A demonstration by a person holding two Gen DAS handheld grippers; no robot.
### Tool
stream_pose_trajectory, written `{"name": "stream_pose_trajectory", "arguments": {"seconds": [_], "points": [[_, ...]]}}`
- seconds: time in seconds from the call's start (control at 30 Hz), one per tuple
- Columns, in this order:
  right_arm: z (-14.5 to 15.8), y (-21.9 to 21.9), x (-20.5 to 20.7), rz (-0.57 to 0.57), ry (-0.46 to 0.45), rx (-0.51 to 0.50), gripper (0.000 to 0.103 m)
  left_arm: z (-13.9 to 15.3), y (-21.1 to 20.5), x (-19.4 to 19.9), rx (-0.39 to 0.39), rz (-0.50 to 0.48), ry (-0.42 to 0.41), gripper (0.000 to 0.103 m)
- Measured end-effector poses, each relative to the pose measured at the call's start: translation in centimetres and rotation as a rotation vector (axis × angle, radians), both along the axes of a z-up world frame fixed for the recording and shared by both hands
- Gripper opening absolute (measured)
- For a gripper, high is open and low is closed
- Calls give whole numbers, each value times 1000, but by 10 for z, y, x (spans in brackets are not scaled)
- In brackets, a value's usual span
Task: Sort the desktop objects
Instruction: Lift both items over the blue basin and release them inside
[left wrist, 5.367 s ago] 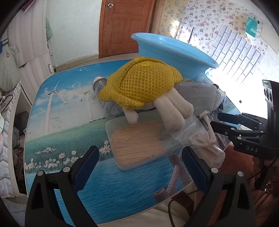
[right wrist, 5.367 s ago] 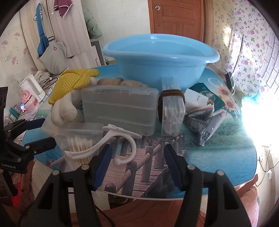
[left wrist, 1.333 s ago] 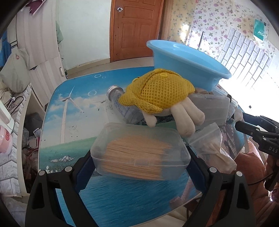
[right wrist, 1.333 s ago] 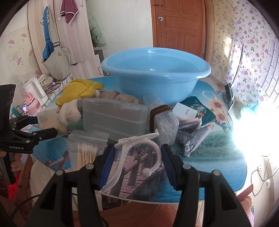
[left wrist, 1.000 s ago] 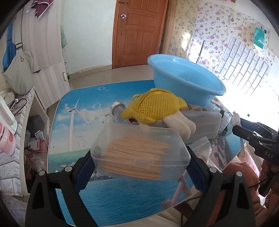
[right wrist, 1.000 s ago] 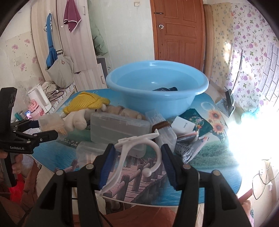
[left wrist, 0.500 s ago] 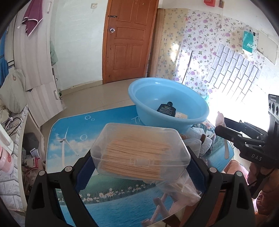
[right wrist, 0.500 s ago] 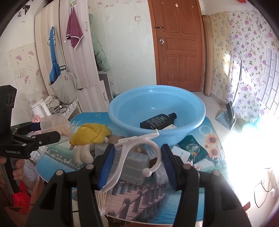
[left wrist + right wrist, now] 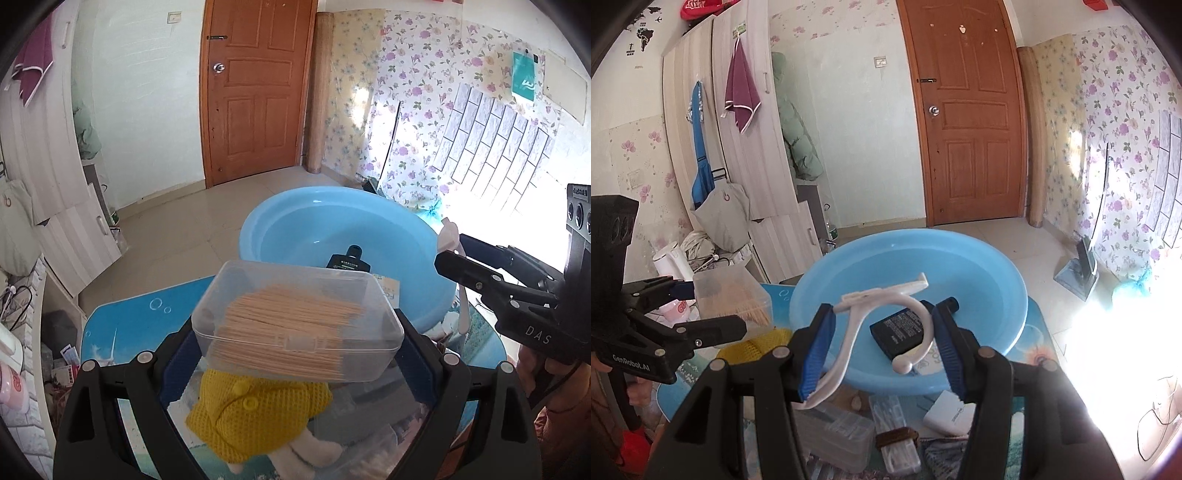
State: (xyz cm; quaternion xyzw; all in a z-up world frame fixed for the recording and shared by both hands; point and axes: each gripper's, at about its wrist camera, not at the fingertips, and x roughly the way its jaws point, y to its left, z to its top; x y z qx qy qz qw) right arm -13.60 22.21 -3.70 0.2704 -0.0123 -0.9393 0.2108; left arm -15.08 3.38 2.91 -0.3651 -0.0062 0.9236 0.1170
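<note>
Both grippers have risen from the table (image 9: 122, 321) towards the blue basin (image 9: 295, 221) at twelve o'clock. The left gripper (image 9: 295, 339) clamps the clear toothpick box (image 9: 295, 317); the right gripper (image 9: 882, 343) pinches a white hook (image 9: 882, 317), seemingly a hanger.

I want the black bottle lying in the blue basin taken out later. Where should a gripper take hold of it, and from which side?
Grip the flat black bottle across its wide body, not its small cap, coming straight down from above. It lies flat on the floor of the round blue plastic basin, and the basin's raised wall blocks any level approach. The fingers should straddle its two long edges.
</note>
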Motion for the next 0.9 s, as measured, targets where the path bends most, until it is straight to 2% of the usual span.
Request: {"name": "stream_pose_trajectory", "arguments": {"seconds": [0.27, 0.4, 0.73, 0.9], "points": [[-14, 11, -36, -29, -27, 9, 53, -6, 33, -43, -33, -59, 4, 93], [-19, 13, -44, -33, -49, 4, 53, -10, 39, -49, -28, -84, -9, 94], [-24, 2, -48, -49, -106, 24, 54, -4, 28, -23, -11, -102, -3, 98], [-23, -4, -42, -54, -142, 50, 54, -8, 17, 0, -40, -92, -9, 100]]}}
